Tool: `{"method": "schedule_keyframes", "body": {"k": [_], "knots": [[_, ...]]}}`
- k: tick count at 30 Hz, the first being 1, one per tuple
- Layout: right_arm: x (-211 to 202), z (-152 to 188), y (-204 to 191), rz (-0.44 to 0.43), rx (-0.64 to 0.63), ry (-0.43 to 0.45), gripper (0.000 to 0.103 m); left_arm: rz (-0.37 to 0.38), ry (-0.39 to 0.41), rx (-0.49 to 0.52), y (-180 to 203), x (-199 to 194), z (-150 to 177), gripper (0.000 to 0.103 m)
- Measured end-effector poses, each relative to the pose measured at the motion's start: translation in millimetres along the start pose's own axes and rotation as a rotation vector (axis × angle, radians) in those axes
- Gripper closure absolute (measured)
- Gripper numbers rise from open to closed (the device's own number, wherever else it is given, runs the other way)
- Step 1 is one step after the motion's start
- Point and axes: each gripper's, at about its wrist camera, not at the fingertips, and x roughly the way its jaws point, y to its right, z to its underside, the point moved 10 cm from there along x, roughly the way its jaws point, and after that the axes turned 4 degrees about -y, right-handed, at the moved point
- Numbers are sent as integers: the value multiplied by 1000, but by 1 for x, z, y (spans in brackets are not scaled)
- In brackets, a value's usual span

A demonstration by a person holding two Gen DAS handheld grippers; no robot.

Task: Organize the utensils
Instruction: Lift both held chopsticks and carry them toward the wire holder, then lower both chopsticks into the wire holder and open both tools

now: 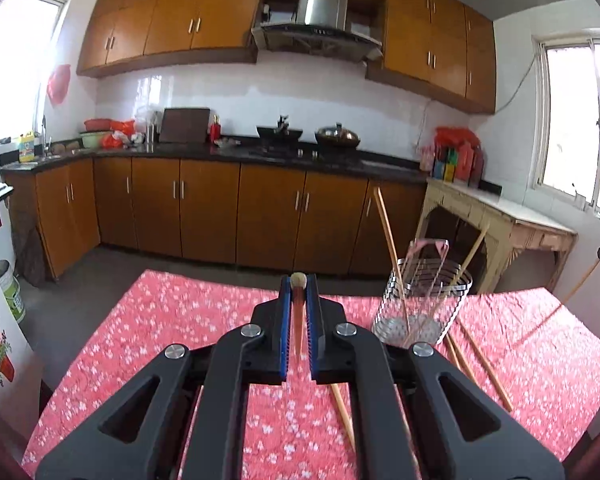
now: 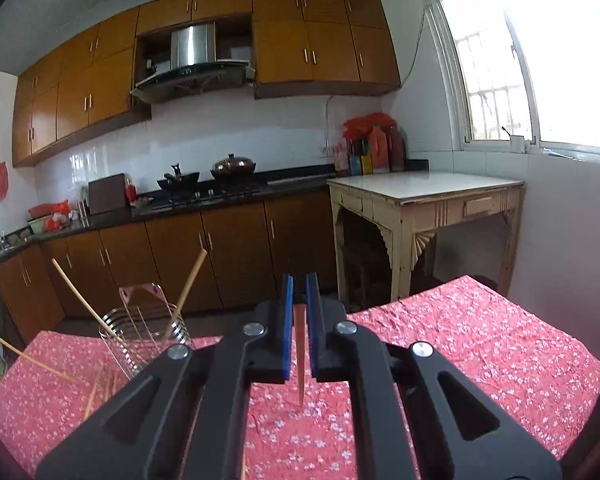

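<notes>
My left gripper (image 1: 299, 281) is shut on a wooden chopstick (image 1: 299, 320), which runs lengthwise between the blue pads with its pale end at the fingertips. It hangs above the red flowered tablecloth (image 1: 160, 320). To its right stands a wire utensil holder (image 1: 424, 308) with chopsticks (image 1: 388, 236) leaning in it. My right gripper (image 2: 299, 278) is shut on another chopstick (image 2: 300, 352), whose tip points down toward the cloth. The holder (image 2: 148, 336) stands to its left. Loose chopsticks (image 1: 480, 364) lie on the cloth beside the holder.
Wooden kitchen cabinets and a dark counter (image 1: 260, 156) with pans run along the far wall beyond a floor gap. A cream side table (image 2: 424, 192) stands under the window on the right. One more chopstick (image 1: 342, 408) lies under my left gripper.
</notes>
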Motion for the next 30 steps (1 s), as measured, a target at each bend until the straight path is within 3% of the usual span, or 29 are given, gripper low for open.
{"method": "schedule_keyframes", "body": {"k": [6, 19, 25, 30], "knots": [[-9, -12, -12, -27, -8, 24, 96, -1, 55, -2, 4, -10, -21, 96], [-15, -17, -25, -74, 6, 26, 96, 19, 80, 13, 16, -14, -29, 96], [-24, -48, -45, -137, 17, 65, 96, 54, 106, 7, 31, -18, -50, 96], [-32, -97, -81, -200, -1, 133, 96, 105, 162, -10, 59, -24, -95, 96]]}}
